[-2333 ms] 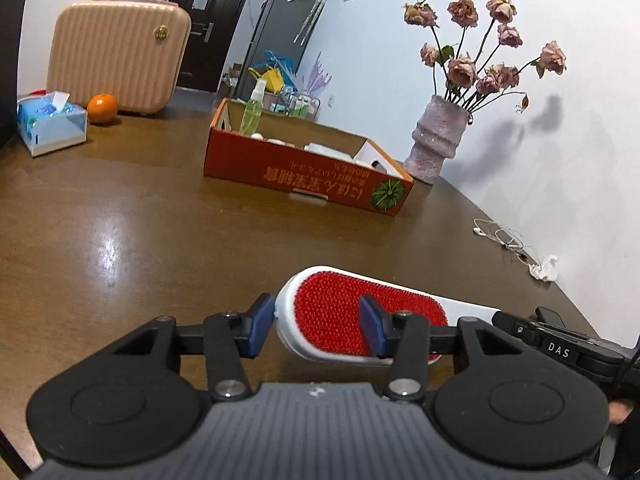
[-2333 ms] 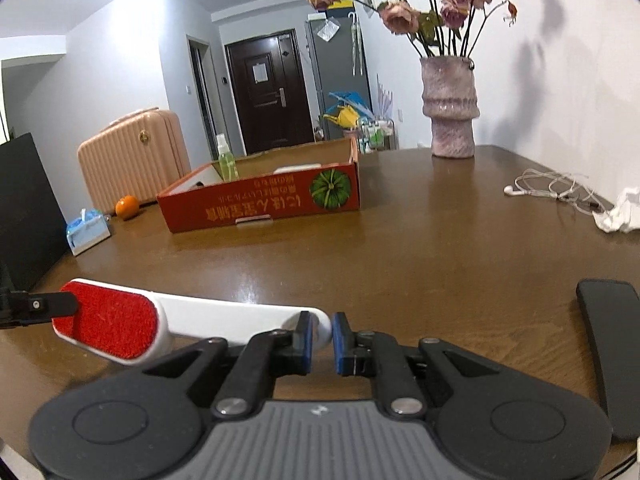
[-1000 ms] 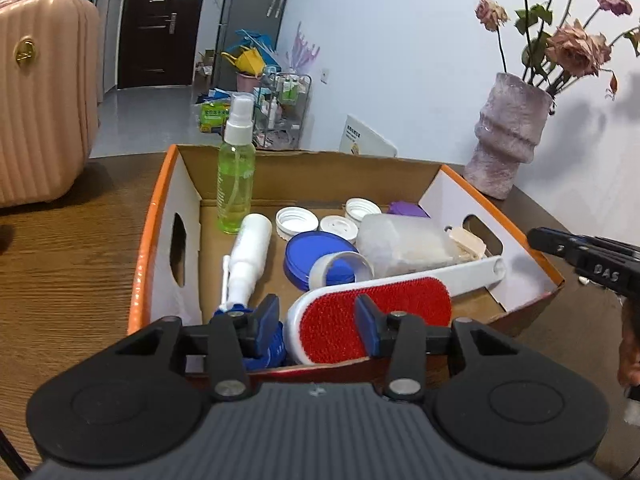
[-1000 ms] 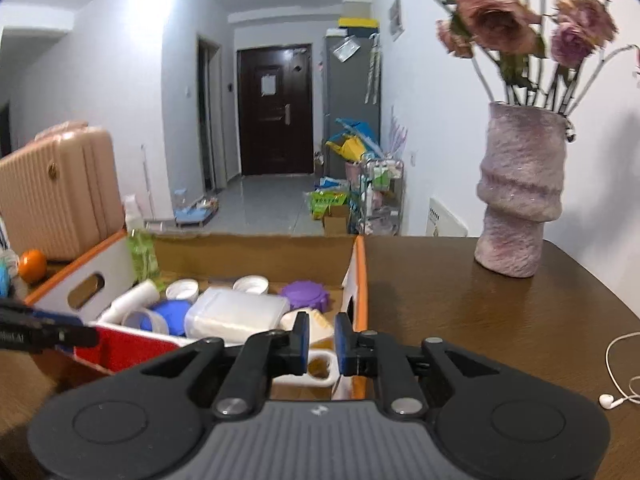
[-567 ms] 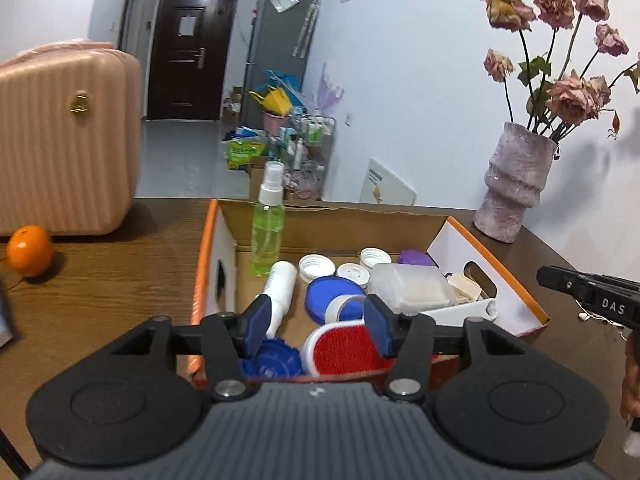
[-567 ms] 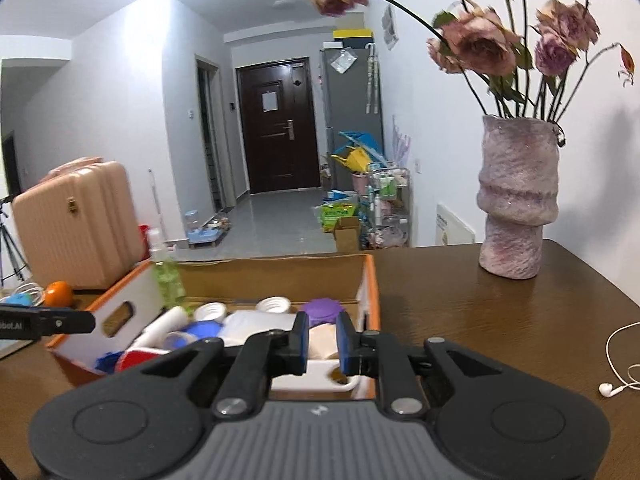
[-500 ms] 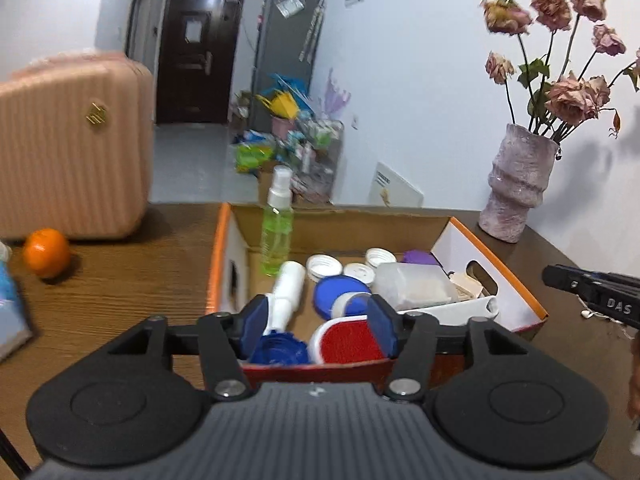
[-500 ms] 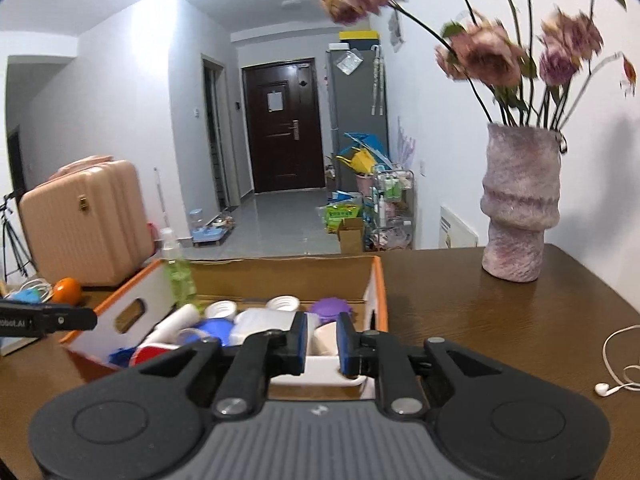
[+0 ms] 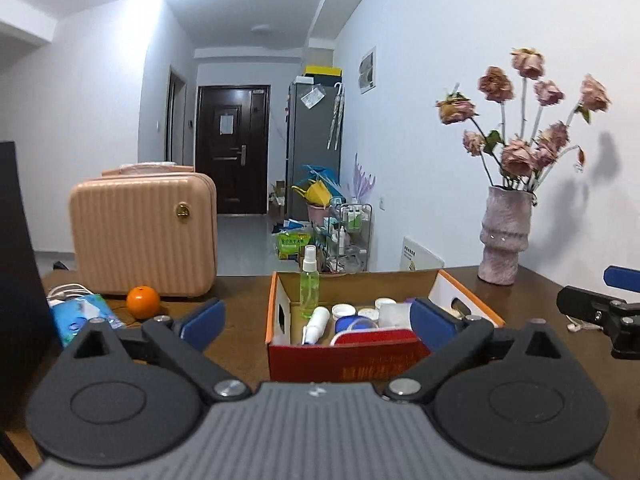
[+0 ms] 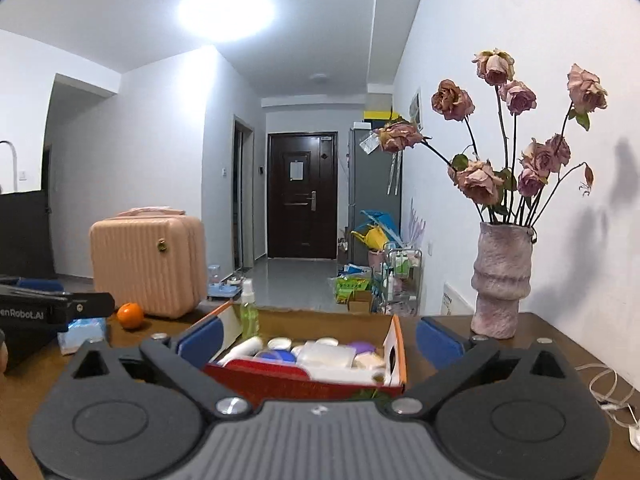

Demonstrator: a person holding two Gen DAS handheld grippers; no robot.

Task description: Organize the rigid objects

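The red cardboard box (image 9: pixel 348 360) stands on the brown table and holds a green spray bottle (image 9: pixel 309 288), white and blue jars, and the red lint brush (image 9: pixel 372 337) lying at its front. My left gripper (image 9: pixel 316 320) is open and empty, drawn back in front of the box. My right gripper (image 10: pixel 318 338) is open and empty, also back from the box (image 10: pixel 280 380). The brush handle (image 10: pixel 344 372) shows white in the right wrist view.
A pink suitcase (image 9: pixel 144 232), an orange (image 9: pixel 143 307) and a blue tissue pack (image 9: pixel 82 318) sit at the left. A pink vase with dried roses (image 9: pixel 504 236) stands at the right. White earphone cable (image 10: pixel 612 392) lies at the far right.
Both grippers carried the lint brush over the box, set it inside, opened their jaws and pulled back and up from the box.
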